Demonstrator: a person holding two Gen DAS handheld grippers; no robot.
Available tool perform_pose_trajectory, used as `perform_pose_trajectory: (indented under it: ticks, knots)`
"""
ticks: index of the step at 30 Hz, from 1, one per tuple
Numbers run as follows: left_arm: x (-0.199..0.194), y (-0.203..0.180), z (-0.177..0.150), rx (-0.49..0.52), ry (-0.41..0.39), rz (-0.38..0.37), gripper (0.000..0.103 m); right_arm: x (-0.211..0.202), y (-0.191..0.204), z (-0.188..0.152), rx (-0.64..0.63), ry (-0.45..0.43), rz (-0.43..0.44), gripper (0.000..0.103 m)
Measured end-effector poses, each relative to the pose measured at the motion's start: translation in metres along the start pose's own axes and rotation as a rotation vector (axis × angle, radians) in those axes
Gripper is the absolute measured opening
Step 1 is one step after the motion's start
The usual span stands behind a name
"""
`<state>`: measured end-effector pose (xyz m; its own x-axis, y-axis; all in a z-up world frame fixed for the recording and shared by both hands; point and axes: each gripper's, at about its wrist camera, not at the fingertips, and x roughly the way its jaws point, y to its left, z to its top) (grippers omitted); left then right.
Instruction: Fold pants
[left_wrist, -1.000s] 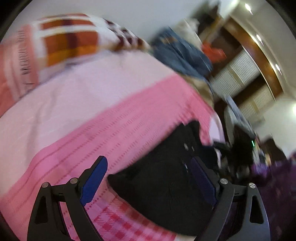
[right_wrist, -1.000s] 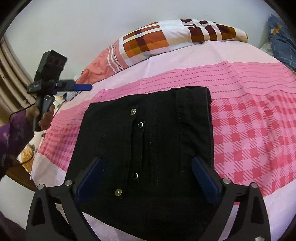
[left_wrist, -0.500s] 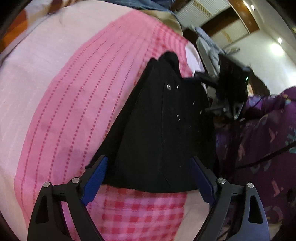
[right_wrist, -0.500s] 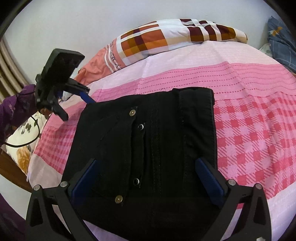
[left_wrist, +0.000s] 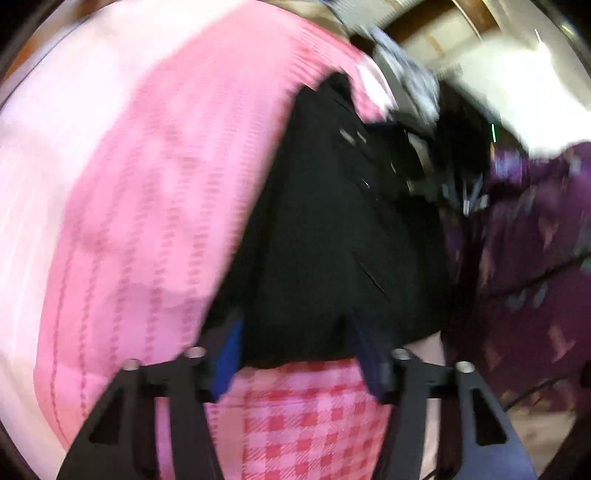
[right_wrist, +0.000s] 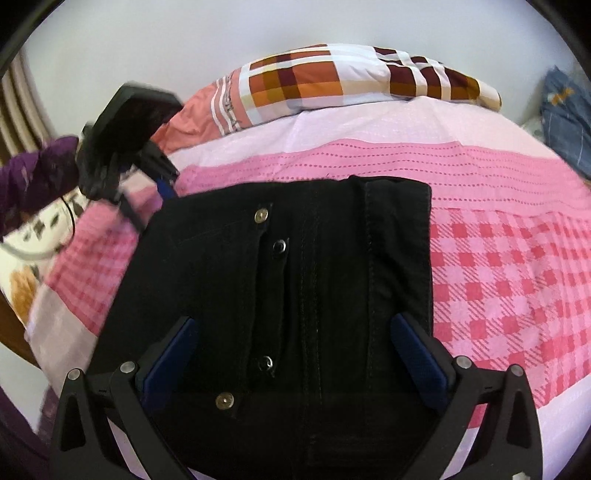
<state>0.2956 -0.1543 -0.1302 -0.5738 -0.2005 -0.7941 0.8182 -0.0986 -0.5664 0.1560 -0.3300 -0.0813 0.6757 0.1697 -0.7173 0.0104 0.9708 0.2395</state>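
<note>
Black pants (right_wrist: 295, 295) lie folded flat on a pink bedsheet (right_wrist: 498, 277), waistband w/ metal snaps facing up. Right claw (right_wrist: 295, 362) hovers over the near end of the pants, jaws spread as wide as they go, blue pads on either side of the snap placket and not pressing the cloth: released, holding nothing. Left claw (left_wrist: 299, 350) sits at the pants' corner on the far left side, seen from the right claw; its jaws have just been closing, w/ the pants' edge between the blue pads. Left view is badly blurred, so cannot tell whether the pads press the fabric yet. Purple sleeve (right_wrist: 33, 173) is behind the left claw. Checked pillow (right_wrist: 332, 81) lies beyond the pants at the bed's far end, well apart; blue garment (right_wrist: 565, 122) at far right.
</note>
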Motion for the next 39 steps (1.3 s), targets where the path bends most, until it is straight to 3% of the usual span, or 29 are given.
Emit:
perform_pose_trajectory:
  ticks: [4, 8, 12, 13, 16, 18, 20, 26, 28, 31, 32, 34, 35, 37, 39]
  knots:
    - [-0.003, -0.005, -0.007, 0.009, -0.049, 0.038, 0.049, -0.001, -0.001, -0.001, 0.001, 0.000, 0.001, 0.103]
    - [-0.015, 0.004, -0.023, -0.073, -0.146, 0.061, 0.044, 0.000, -0.002, 0.001, 0.002, 0.001, 0.000, 0.103]
    - [-0.035, 0.010, -0.048, -0.177, -0.278, 0.184, 0.050, -0.003, -0.006, 0.001, 0.029, -0.012, 0.029, 0.103]
    - [-0.043, 0.016, -0.057, -0.215, -0.320, 0.200, 0.049, -0.004, -0.008, 0.000, 0.041, -0.019, 0.040, 0.103]
    - [-0.065, 0.024, -0.081, -0.397, -0.570, 0.167, 0.048, -0.005, -0.012, 0.000, 0.062, -0.032, 0.064, 0.103]
    - [-0.062, 0.016, -0.089, -0.446, -0.661, 0.140, 0.048, -0.005, -0.012, 0.000, 0.059, -0.034, 0.064, 0.103]
    - [-0.045, -0.004, -0.090, -0.449, -0.678, 0.198, 0.048, -0.005, -0.011, 0.000, 0.059, -0.039, 0.066, 0.103]
    - [0.007, -0.011, -0.103, -0.594, -0.733, 0.263, 0.053, -0.009, -0.018, -0.004, 0.101, -0.065, 0.111, 0.103]
    - [0.007, -0.007, -0.103, -0.639, -0.786, 0.269, 0.053, -0.010, -0.021, -0.004, 0.117, -0.071, 0.129, 0.103]
    - [0.007, -0.009, -0.099, -0.635, -0.826, 0.392, 0.052, -0.011, -0.025, -0.005, 0.134, -0.082, 0.156, 0.103]
    - [0.007, -0.006, -0.100, -0.666, -0.857, 0.396, 0.052, -0.011, -0.026, -0.006, 0.137, -0.088, 0.164, 0.103]
    - [0.005, -0.008, -0.098, -0.714, -0.863, 0.397, 0.052, -0.012, -0.026, -0.005, 0.135, -0.080, 0.172, 0.103]
    - [0.004, -0.014, -0.098, -0.712, -0.856, 0.436, 0.052, -0.013, -0.027, -0.003, 0.141, -0.069, 0.181, 0.103]
    - [0.000, -0.027, -0.100, -0.702, -0.873, 0.479, 0.051, -0.020, -0.039, 0.002, 0.226, -0.052, 0.249, 0.102]
    - [-0.004, -0.045, -0.112, -0.716, -0.929, 0.430, 0.052, -0.033, -0.063, 0.004, 0.350, -0.096, 0.323, 0.102]
